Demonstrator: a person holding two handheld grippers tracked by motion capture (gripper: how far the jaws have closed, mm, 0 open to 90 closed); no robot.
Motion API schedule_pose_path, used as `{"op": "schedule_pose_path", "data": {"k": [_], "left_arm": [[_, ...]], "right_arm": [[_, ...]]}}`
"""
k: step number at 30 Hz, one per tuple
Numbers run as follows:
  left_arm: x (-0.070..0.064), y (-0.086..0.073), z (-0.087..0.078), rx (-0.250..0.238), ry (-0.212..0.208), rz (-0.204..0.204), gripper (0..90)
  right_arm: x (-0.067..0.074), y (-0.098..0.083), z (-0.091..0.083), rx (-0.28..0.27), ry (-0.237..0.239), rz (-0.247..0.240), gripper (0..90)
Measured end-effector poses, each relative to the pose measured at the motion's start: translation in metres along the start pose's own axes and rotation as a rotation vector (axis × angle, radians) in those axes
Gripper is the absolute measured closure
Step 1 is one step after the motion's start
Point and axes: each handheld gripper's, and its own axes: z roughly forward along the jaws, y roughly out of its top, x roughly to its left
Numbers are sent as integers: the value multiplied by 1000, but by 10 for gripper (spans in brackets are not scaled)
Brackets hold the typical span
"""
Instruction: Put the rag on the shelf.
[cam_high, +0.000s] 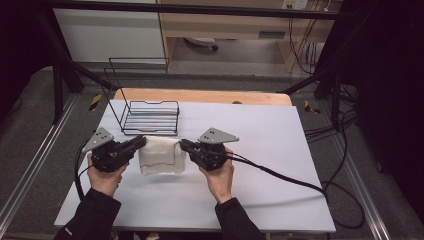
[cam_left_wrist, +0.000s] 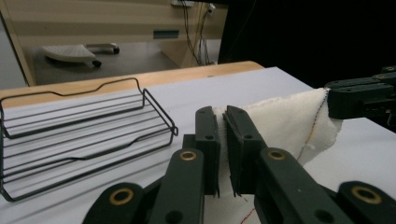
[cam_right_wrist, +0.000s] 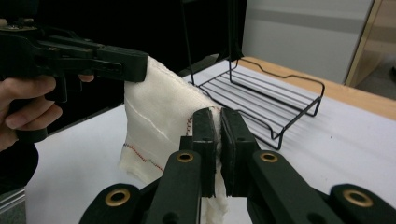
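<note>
A white cloth (cam_high: 159, 156) with thin red stitching hangs between the two grippers above the white table. My left gripper (cam_high: 140, 143) is shut on the cloth's left top corner; in the left gripper view the cloth (cam_left_wrist: 285, 122) is pinched between the black jaws (cam_left_wrist: 222, 122). My right gripper (cam_high: 184, 145) is shut on the right top corner. In the right gripper view the cloth (cam_right_wrist: 159, 116) drapes down from its jaws (cam_right_wrist: 217, 122), and the other gripper holds the far corner at upper left. The cloth's lower edge touches the table.
A black wire rack (cam_high: 150, 117) stands just behind the cloth, with a tall wire frame (cam_high: 137, 67) rising at its back. The white table sheet (cam_high: 270, 135) lies on a wooden top (cam_high: 200, 95). Cables (cam_high: 300, 182) trail off to the right. Dark frame bars surround the table.
</note>
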Motion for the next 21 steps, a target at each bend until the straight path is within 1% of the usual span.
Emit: {"op": "schedule_pose_path", "data": {"k": [2, 5, 9, 10, 15, 19, 20, 21], "left_arm": [[0, 4, -3, -18, 2, 2, 830], [1, 10, -6, -45, 11, 0, 830], [2, 18, -10, -78, 15, 2, 830], [2, 20, -11, -86, 16, 4, 831], [5, 26, -14, -109, 18, 0, 831], [7, 35, -17, -138, 24, 1, 831], [7, 37, -18, -146, 22, -1, 831], [7, 39, -19, -152, 23, 0, 831]], "right_arm": [[1, 5, 0, -11, 1, -5, 855], [3, 15, 0, -34, -2, -28, 855], [4, 22, 1, -54, -6, -36, 855], [5, 27, 1, -70, -9, -42, 856], [6, 34, 2, -93, -7, -52, 856], [7, 43, 3, -110, -8, -64, 856], [7, 48, 3, -120, -8, -68, 857], [7, 48, 3, -120, -8, -68, 857]]}}
